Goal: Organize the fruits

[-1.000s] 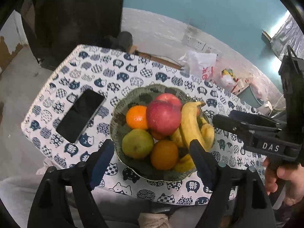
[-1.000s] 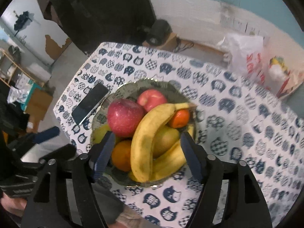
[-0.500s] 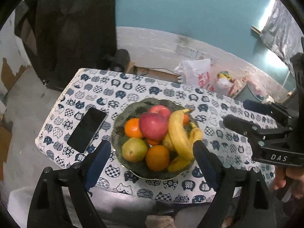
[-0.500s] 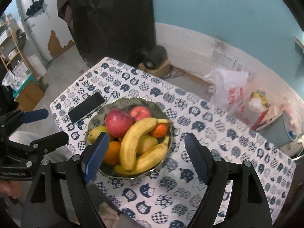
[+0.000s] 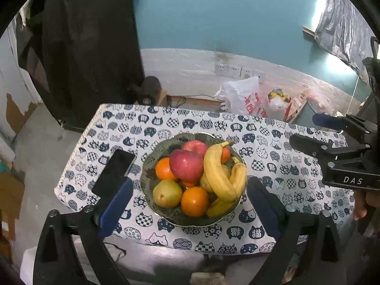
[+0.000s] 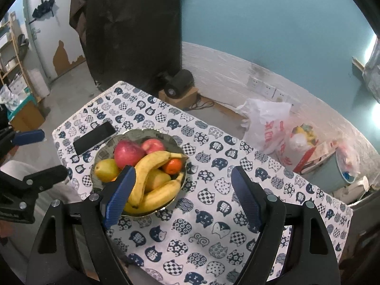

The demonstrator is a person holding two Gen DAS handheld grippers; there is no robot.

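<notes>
- The left gripper (image 5: 187, 205) is hanging above the near edge of the table with its jaws spread wide; they have just been opening further, and nothing is sitting between the pads (image 5: 116, 204).
- The right gripper (image 6: 182, 194) is likewise standing open and empty, its jaws having just been widening, and it is hovering over bare cloth at the bowl's 4 o'clock.
- All the fruit appears to be sitting piled in the bowl (image 5: 166, 216), so I am judging the sorting as finished or nearly so; no loose fruit is showing on the tablecloth (image 6: 213, 232).
- The bowl is resting near the table's middle, with a dark phone (image 5: 114, 173) lying just beside it at 9 o'clock.
- Inside, a red apple (image 5: 186, 167) is crowning the heap, bananas (image 5: 218, 175) are curving along the 3 o'clock side, a pear (image 5: 167, 193) is sitting at 7 o'clock, and an orange (image 5: 194, 200) is lying at 6 o'clock.
</notes>
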